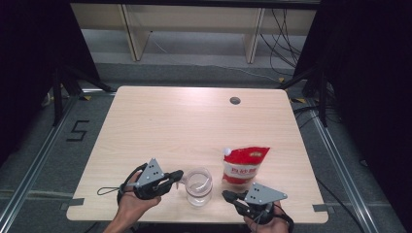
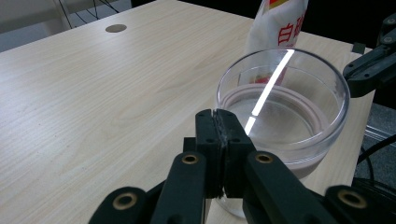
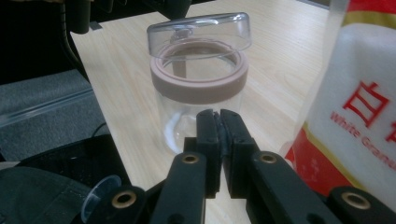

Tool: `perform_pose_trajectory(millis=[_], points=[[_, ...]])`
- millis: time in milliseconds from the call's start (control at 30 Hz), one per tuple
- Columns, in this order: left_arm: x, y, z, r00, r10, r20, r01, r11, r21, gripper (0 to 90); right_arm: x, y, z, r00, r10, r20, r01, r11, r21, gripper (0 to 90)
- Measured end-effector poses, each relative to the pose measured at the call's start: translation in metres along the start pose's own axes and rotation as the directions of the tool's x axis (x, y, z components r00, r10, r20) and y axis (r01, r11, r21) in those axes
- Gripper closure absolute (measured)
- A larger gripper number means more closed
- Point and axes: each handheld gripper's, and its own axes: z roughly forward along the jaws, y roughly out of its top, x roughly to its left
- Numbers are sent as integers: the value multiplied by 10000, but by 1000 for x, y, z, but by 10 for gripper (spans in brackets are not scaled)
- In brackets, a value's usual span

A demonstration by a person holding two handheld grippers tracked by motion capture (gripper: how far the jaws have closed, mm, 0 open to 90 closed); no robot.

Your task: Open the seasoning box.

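A clear glass jar [image 1: 199,187] with a clear lid and a pinkish seal ring stands near the table's front edge. It is also close up in both gripper views [image 2: 289,112] [image 3: 198,84]. A red and white sugar pouch [image 1: 243,165] [image 3: 359,102] stands just behind and to the right of it. My left gripper [image 1: 177,174] [image 2: 218,116] is shut with nothing between its jaws, its tips at the jar's left side by the lid's rim. My right gripper [image 1: 227,195] [image 3: 219,114] is shut and empty, a little short of the jar's right front, beside the pouch.
The light wood table [image 1: 160,126] has a round cable hole [image 1: 235,100] at the back. Its front edge runs just under both hands. Dark curtains stand at both sides, and shelving and cables lie on the floor beyond the far edge.
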Motion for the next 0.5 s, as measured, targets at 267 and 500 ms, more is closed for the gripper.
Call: perform_pose_trajectory(millis=[267,500], points=[[1,-1,0,10000,-38,-7,38,10000,11,879,0,10,15,9986,-519,-31,520,9986,94,900],[1,-1,0,10000,-69,-30,69,10000,-28,879,1,17,26,9972,-744,-124,745,9972,98,899]])
